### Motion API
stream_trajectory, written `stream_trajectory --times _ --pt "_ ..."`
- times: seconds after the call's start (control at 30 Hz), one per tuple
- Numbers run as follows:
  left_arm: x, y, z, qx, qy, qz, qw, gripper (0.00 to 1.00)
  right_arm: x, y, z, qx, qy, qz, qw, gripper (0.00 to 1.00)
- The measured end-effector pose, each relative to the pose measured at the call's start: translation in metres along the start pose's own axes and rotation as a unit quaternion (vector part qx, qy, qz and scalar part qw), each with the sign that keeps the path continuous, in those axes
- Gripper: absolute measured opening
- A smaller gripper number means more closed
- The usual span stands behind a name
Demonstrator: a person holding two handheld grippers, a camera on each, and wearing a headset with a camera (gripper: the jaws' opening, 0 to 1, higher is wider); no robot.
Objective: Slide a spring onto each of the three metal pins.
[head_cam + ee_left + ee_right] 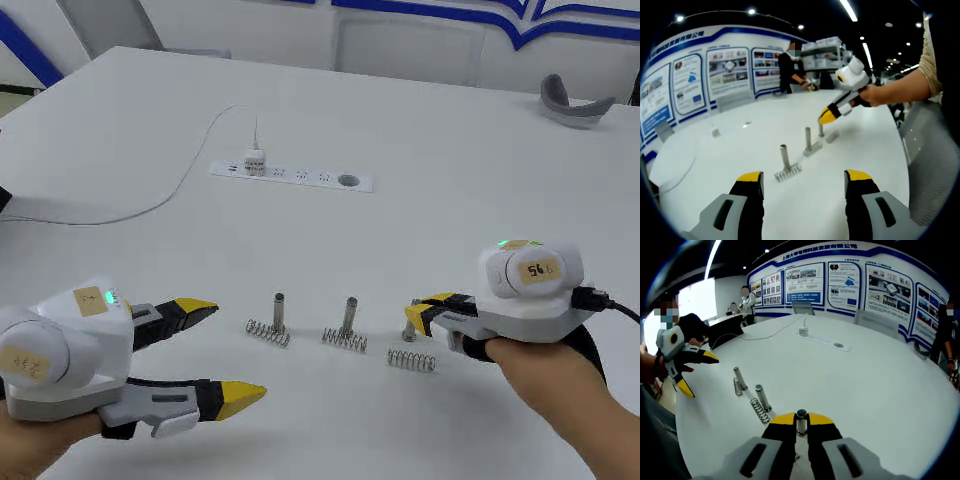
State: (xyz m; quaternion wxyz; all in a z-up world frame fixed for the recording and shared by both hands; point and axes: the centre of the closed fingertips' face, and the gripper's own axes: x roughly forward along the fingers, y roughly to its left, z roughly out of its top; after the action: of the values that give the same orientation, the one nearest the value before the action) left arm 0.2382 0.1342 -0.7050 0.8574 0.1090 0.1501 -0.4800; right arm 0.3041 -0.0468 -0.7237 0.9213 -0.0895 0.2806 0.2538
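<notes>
In the head view, you held the left gripper (pixel 237 350) low at the left over the white table (pixel 150 130), its yellow-tipped jaws spread wide and holding nothing. Three metal pins stood upright in a row before you: the left pin (pixel 279 310), the middle pin (pixel 350 314) and the right pin (pixel 409 331). A spring lay flat on the table at the foot of each: the left spring (pixel 268 332), the middle spring (pixel 344 340) and the right spring (pixel 411 360). None of the springs was on a pin. Your right gripper (pixel 416 314) reached in from the right with its tips at the right pin. Farther back lay a power strip (pixel 300 177) with a white plug (pixel 255 160) in it.

In the left gripper view, your own jaws stood far apart with bare table between them. The left pin (pixel 785 156) and left spring (pixel 788 172) were nearest. The middle pin (pixel 808 137) came next, and the right pin (pixel 821 130) was farthest, under the right gripper (pixel 829 116).

In the right gripper view, your jaws were drawn in close on either side of the right pin (pixel 801 415), gripping it. The middle pin (pixel 762 397) and middle spring (pixel 758 410) stood to the left. Beyond them were the left pin (pixel 740 377) and the open left gripper (pixel 701 375).
</notes>
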Motion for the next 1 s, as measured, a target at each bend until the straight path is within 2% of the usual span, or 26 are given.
stream_trajectory --times 0.27,0.33,0.6,1.0 --pt "0.000 0.000 -0.001 -0.001 0.000 0.000 1.0000 0.66 0.000 0.000 0.000 0.005 0.000 0.001 1.0000 0.09" --pt "0.000 0.000 -0.001 -0.001 0.000 0.000 1.0000 0.66 -0.001 0.000 -0.001 -0.011 0.000 -0.002 0.9999 0.09" --pt "0.002 -0.001 0.001 0.001 -0.002 -0.002 1.0000 0.66 -0.003 -0.001 -0.001 -0.017 0.000 0.000 0.9998 0.10" --pt "0.001 0.000 0.003 0.003 -0.003 -0.001 1.0000 0.66 -0.020 -0.006 -0.002 -0.027 -0.007 0.002 0.9996 0.15"
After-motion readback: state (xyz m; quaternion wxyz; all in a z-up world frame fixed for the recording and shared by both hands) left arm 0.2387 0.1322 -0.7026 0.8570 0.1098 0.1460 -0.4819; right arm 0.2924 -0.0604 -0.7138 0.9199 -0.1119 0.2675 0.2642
